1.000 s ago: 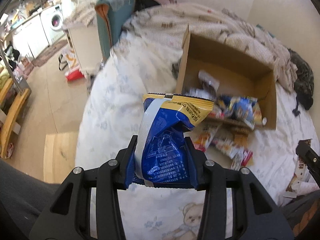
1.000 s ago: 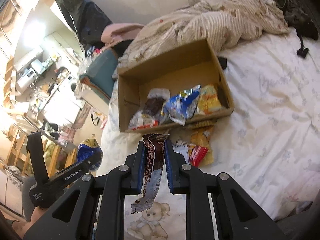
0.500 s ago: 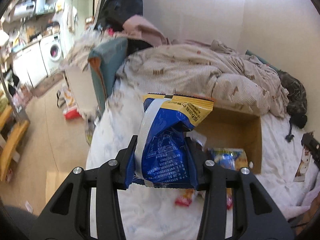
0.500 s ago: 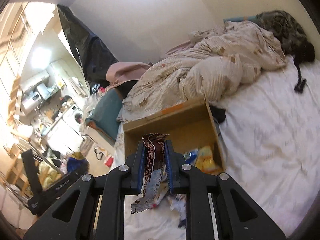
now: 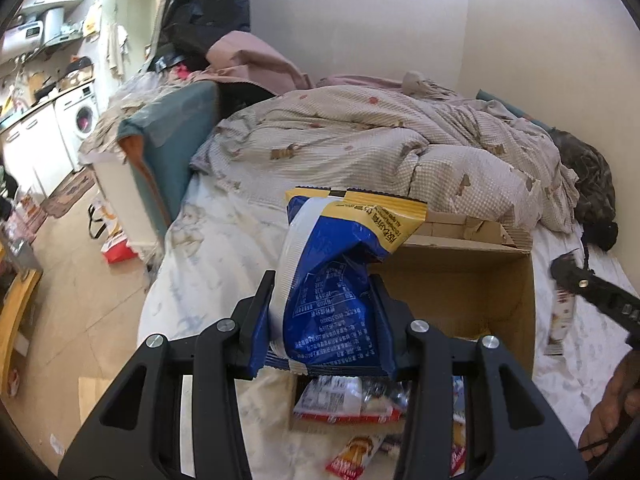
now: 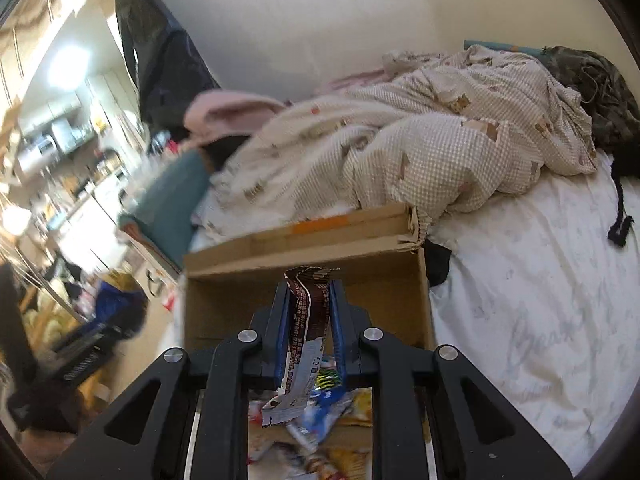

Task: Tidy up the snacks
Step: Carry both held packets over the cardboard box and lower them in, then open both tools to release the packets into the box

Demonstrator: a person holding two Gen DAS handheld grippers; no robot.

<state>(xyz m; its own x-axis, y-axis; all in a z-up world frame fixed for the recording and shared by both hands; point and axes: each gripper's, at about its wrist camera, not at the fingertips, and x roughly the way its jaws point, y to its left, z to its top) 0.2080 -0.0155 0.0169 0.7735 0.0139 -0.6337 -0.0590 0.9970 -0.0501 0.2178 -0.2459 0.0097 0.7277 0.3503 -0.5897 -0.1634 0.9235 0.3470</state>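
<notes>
Nearest the lens in the left wrist view, the left gripper (image 5: 322,320) pinches a blue-and-yellow snack bag (image 5: 332,292) between its pads, the bag standing upright above the jaws. In the right wrist view, the right gripper (image 6: 309,332) is pressed together on a thin brown snack bar wrapper (image 6: 306,332), whose lower end hangs free below the jaws. Both packets are held above the near edge of the cardboard box (image 6: 404,296), which lies open on the bed sheet (image 6: 520,320). Inside the box, near its front, lies a heap of loose snack packets (image 6: 328,412); a few more packets (image 5: 352,456) lie on the sheet just in front of the box. Beyond the box lies a rumpled checked quilt (image 5: 360,148). The step in hand appears to be carrying two snacks to the box. The next move likely calls for bringing each packet over the box interior, then spreading the jaws to drop it.
</notes>
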